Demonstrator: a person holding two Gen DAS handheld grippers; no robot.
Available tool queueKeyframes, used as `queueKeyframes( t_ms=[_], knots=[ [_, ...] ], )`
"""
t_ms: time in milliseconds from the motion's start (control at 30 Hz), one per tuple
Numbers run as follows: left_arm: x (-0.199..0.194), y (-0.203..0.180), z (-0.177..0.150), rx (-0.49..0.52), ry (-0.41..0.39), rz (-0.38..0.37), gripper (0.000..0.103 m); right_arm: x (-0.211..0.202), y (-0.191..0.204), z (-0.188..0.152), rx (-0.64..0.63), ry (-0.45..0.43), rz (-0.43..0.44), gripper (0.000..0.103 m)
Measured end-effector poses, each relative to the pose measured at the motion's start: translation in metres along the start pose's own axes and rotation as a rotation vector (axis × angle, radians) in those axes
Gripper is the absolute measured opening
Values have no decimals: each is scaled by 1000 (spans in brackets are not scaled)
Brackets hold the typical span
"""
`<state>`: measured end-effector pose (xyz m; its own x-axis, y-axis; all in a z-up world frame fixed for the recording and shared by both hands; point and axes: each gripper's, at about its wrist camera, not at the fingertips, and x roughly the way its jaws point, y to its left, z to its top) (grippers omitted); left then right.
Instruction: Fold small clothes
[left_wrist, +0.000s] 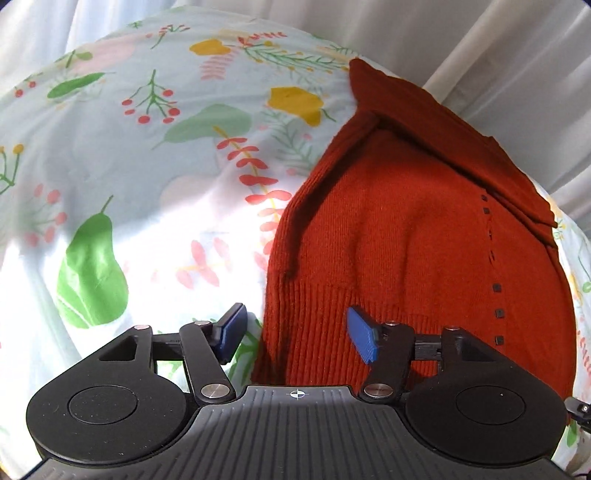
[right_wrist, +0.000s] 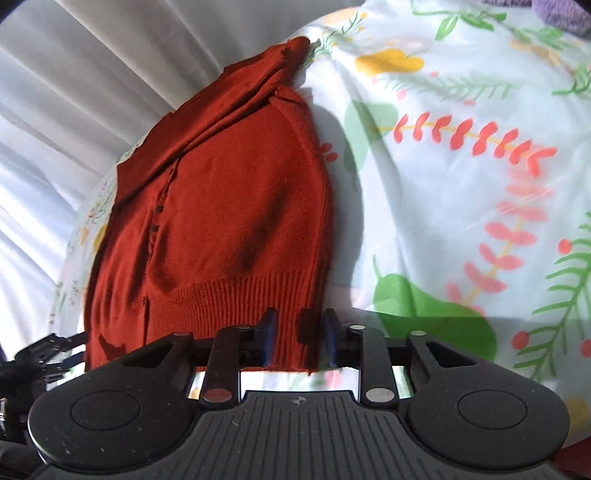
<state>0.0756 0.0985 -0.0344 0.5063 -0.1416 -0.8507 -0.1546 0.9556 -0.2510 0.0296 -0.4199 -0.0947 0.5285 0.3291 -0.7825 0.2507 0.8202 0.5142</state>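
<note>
Rust-red knit fills the space ahead of both of your tools: a small cardigan (left_wrist: 413, 236) lies flat on a bedsheet (left_wrist: 122, 155) printed with leaves and berries, its ribbed hem nearest you and its length running straight away from the fingers toward a folded-over sleeve (left_wrist: 454, 155) at the far end. A line of small dark buttons (left_wrist: 496, 314) follows that same long axis.

Your left gripper (left_wrist: 297, 332) stands wide open. Its left finger hangs over bare sheet just outside the garment's left edge; its right finger sits over the ribbed hem. Nothing is between them except that hem corner, not yet pinched.

Your right gripper (right_wrist: 299, 338) is narrower, with its fingers on either side of the hem's right corner. The ribbed edge passes between them, but a gap shows on both sides, so it reads as not yet clamped.

To do this step well, you likely want each tool to close on its own hem corner, taking all the knit layers and none of the sheet beneath. Then lift both corners evenly and carry them away from you along the long axis, so the fold lands square across the cardigan. The knit looks soft and stretchy; uneven pulling would probably skew the edge.
</note>
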Motion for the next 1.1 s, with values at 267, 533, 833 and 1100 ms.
queueKeyframes(
  t_ms=[267,533,833,1100],
  knots=[
    [3,-4,2,40,43,-16,29,7,-6,2,48,14,66,7],
    [7,8,5,-45,66,-107,8,6,-12,1,91,1,136,5],
    [-21,3,43,-155,-60,-270,7,-10,-2,17,50,-103,237,5],
    [-17,-12,105,-143,-167,-326,7,-15,15,57,8,-228,248,5]
  ],
)
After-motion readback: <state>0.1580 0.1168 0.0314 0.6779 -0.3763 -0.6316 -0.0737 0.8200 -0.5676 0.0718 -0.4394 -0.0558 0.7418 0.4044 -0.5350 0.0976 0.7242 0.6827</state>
